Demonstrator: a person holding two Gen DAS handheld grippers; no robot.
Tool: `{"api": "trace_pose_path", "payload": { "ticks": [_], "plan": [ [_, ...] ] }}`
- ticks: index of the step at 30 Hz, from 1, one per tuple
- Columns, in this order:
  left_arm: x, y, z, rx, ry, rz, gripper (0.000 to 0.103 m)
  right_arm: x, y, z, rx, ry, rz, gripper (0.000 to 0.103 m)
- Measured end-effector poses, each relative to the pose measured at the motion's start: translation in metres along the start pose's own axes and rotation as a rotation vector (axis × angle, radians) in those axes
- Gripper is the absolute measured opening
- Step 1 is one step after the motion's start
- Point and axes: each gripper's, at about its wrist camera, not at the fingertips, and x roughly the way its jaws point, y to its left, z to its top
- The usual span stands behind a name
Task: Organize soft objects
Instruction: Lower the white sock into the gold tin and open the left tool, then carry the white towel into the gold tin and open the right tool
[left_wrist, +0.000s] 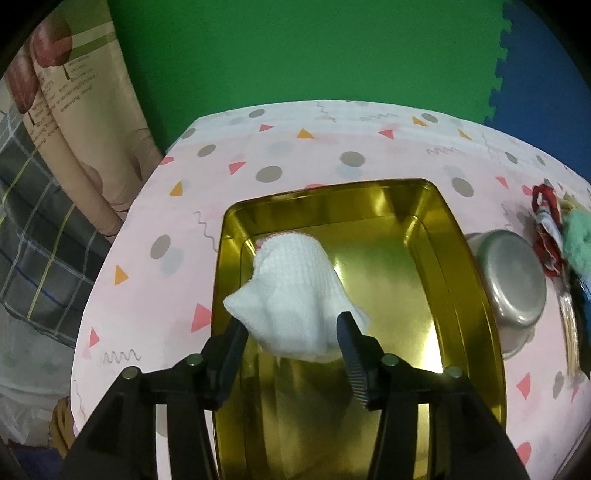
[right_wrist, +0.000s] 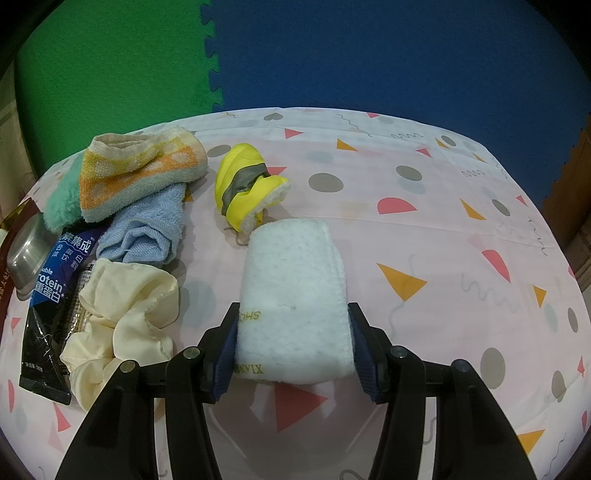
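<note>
Left hand-held gripper (left_wrist: 293, 334) tilted down, open above white cloth (left_wrist: 295, 295).

Left gripper (left_wrist: 293, 334) was black plastic with ribbed pads. Right gripper (right_wrist: 291, 332) had navy pads. Both showed silver rivets.

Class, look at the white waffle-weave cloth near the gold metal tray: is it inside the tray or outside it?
Inside: the white waffle-weave cloth lies crumpled within the gold metal tray's rim.
</note>
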Motion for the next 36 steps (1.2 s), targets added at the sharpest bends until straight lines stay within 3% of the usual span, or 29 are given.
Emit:
{"api": "trace_pose_path", "payload": {
  "ticks": [8, 14, 21, 30, 36],
  "plan": [
    [-0.021, 0.004, -0.011, -0.013, -0.037, 0.008, 0.051, 0.0, 0.001, 0.0, -0.002, -0.001, -0.002, 0.052],
    [-0.058, -0.004, -0.036, -0.001, -0.135, 0.077, 0.051, 0.0, 0.001, 0.0, -0.003, -0.001, -0.003, 0.052],
    [-0.084, -0.009, -0.062, -0.026, -0.204, 0.084, 0.051, 0.0, 0.0, 0.0, -0.006, -0.004, -0.009, 0.051],
    [-0.084, 0.006, -0.082, -0.116, -0.213, 0.07, 0.051, -0.004, 0.008, 0.0, -0.028, -0.011, -0.047, 0.036],
    [-0.082, 0.015, -0.09, -0.152, -0.221, 0.079, 0.051, -0.013, 0.015, 0.001, -0.021, -0.004, -0.076, 0.033]
  ]
}}
